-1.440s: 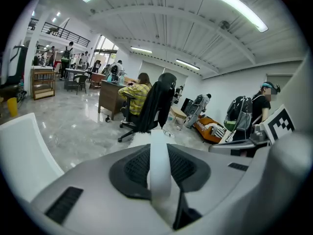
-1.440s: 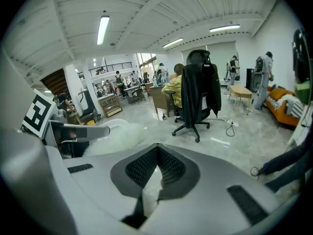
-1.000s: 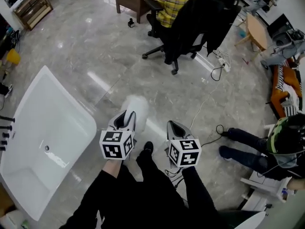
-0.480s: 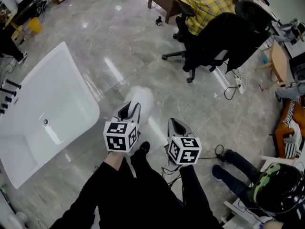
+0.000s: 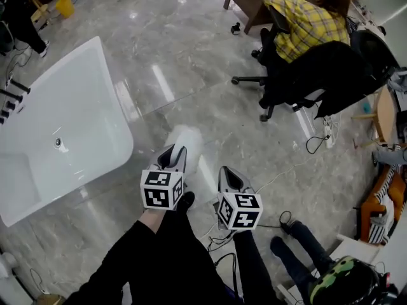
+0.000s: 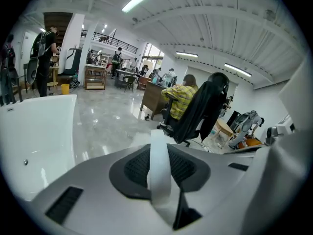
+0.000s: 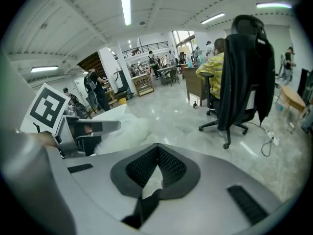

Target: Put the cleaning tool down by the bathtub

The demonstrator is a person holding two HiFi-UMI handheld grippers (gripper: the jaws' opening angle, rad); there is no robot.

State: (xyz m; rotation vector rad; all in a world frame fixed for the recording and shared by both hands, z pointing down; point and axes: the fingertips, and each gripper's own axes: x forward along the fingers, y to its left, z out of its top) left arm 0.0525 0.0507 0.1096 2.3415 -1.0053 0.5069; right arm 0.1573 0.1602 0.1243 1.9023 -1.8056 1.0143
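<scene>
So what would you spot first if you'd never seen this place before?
The big white bathtub fills the left side of the head view, standing on the shiny grey marble floor. In the middle, the left gripper is clamped on the handle of a fluffy white cleaning tool that pokes out ahead of it. At the top right, a person in a yellow checked shirt sits on a black office chair.

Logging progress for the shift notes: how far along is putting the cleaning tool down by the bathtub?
Done: the person stands near the white bathtub. In hand: the left gripper is shut on the flat white handle of the fluffy white duster; the right gripper is shut, empty. Left: lowering the duster to the floor beside the tub and releasing it.
</scene>
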